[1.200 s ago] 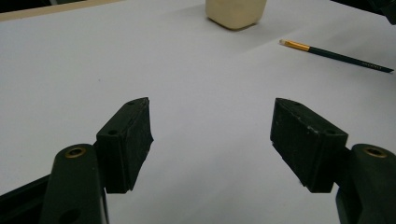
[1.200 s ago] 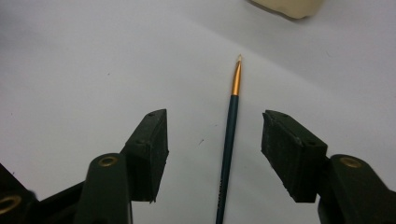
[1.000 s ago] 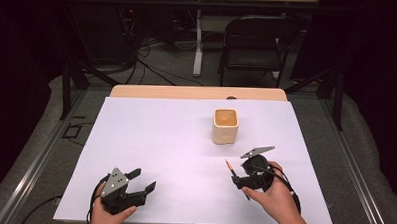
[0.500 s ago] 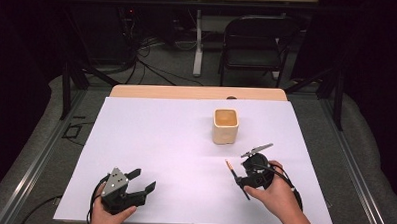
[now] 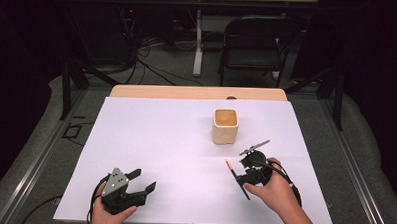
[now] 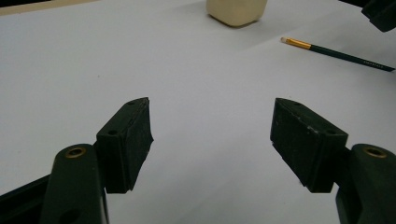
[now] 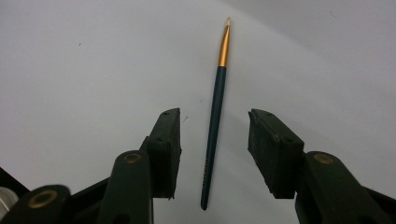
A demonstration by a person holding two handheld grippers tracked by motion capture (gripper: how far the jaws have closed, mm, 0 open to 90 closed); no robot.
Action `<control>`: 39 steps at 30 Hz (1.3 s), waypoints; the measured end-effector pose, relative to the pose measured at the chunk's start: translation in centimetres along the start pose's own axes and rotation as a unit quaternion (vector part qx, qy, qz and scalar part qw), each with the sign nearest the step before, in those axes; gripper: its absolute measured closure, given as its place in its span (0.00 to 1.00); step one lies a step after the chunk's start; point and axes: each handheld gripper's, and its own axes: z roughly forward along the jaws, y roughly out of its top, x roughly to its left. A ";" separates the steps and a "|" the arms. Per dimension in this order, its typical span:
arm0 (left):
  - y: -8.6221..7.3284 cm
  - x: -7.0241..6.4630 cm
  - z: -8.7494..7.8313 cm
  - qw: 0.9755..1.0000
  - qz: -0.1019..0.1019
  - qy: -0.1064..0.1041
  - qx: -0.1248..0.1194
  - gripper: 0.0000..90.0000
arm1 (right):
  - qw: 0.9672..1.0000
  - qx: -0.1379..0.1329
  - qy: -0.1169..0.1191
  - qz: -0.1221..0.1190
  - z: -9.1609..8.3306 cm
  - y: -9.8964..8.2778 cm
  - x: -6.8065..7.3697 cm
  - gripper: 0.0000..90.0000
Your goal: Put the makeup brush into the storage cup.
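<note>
Paintbrush (image 7: 215, 103) lay flat on the table (image 5: 160, 140), its long axis running straight between the jaws of the right gripper (image 7: 214, 140), which had just been closing yet stood apart, untouching. Left gripper (image 6: 212, 135) rested open, well apart.

A wooden table (image 5: 197, 93) is covered almost wholly by a white sheet (image 5: 160, 140), with a strip of bare wood left showing along the far edge. On the sheet a cream square cup (image 5: 225, 126) is set upright, right of the middle and toward the far side. A dark-handled brush (image 5: 237, 179) with a gold ferrule is laid flat on the sheet nearer the front edge, well apart from the cup, its tip turned toward the far side.
</note>
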 end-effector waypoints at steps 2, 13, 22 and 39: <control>0.0 0.0 0.0 1.000 0.000 -0.001 0.001 0.32 | 1.000 0.006 -0.001 -0.002 0.1 0.2 0.0 0.60; 0.0 0.0 0.1 1.000 0.000 -0.004 0.005 0.32 | 0.999 0.032 -0.008 -0.013 1.3 1.8 0.2 0.57; 0.0 0.0 0.1 1.000 -0.001 -0.004 0.005 0.32 | 0.998 0.057 -0.006 -0.013 1.9 3.2 0.1 0.56; -0.1 0.1 0.1 1.000 -0.002 -0.006 0.008 0.32 | 0.997 0.081 -0.008 -0.011 2.6 5.0 0.2 0.57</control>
